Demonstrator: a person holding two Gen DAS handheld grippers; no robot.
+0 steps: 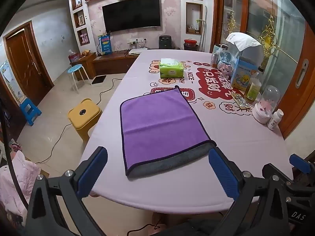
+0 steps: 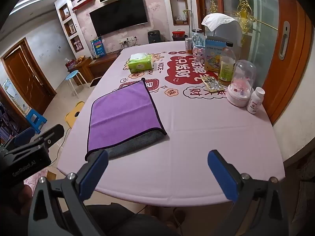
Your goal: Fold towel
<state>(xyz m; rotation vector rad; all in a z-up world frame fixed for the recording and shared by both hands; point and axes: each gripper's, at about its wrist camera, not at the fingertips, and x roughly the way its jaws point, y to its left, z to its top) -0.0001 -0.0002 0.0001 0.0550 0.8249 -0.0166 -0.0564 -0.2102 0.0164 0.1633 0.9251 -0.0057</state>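
Both grippers, left (image 1: 157, 172) and right (image 2: 157, 174), gape wide and hold nothing above the table's (image 2: 196, 137) near edge; the towel (image 1: 157, 122) lies folded just beyond them, touching neither.

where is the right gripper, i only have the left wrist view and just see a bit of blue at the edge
observer: The right gripper hangs over the near edge of the table, open, with nothing between its fingers.
operator: is it lined up with the towel
observer: No. The towel lies ahead and to its left; straight ahead of it is bare tablecloth.
operator: how does my left gripper look from there
observer: The left gripper shows in the right wrist view as a black body at the far left, outside the table's edge.
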